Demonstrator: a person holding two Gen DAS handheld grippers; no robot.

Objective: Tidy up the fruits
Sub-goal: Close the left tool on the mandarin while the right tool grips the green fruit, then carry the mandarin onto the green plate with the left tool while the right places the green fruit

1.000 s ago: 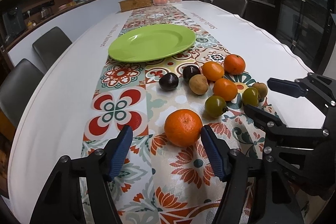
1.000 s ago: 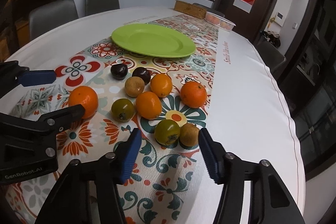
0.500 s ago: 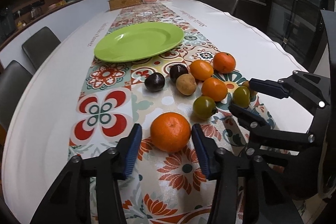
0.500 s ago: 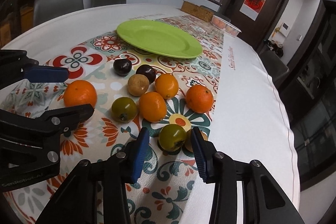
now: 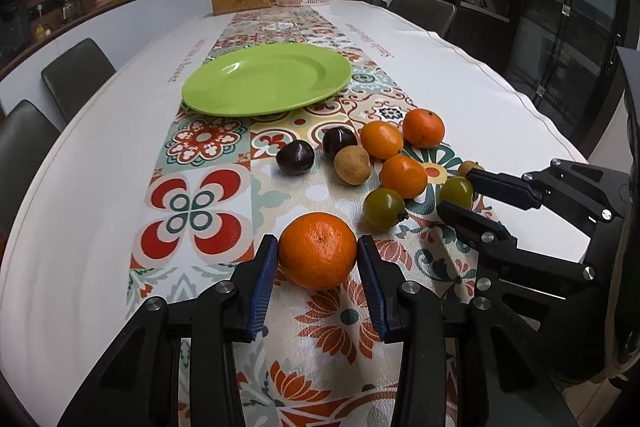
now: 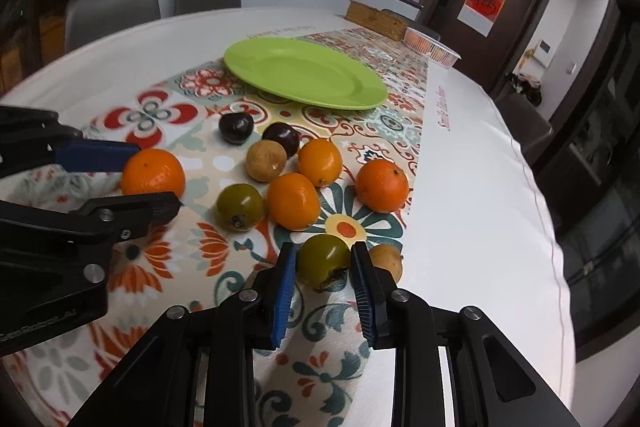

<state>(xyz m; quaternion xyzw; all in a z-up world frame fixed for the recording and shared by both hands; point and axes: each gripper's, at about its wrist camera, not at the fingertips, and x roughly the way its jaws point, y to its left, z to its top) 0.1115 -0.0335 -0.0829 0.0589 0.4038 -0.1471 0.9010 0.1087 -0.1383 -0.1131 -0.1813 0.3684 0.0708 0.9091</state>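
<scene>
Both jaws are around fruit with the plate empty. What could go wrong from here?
1. The left gripper is closing on the big orange near its widest part; round skin may slip out on lifting.
2. The right gripper, shut on the green fruit, has a finger beside the brown fruit near the runner's edge; lifting may nudge it rolling.
3. The green plate has a shallow rim, so dropped fruit could roll off.

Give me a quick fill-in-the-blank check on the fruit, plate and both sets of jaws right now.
1. The left gripper has its jaws around a fruit coloured ____.
2. The right gripper is shut on a fruit coloured ____.
3. The plate holds ____ fruit.
4. The number of dark purple fruits on the table runner is ____.

Missing words: orange; green; no; two
</scene>
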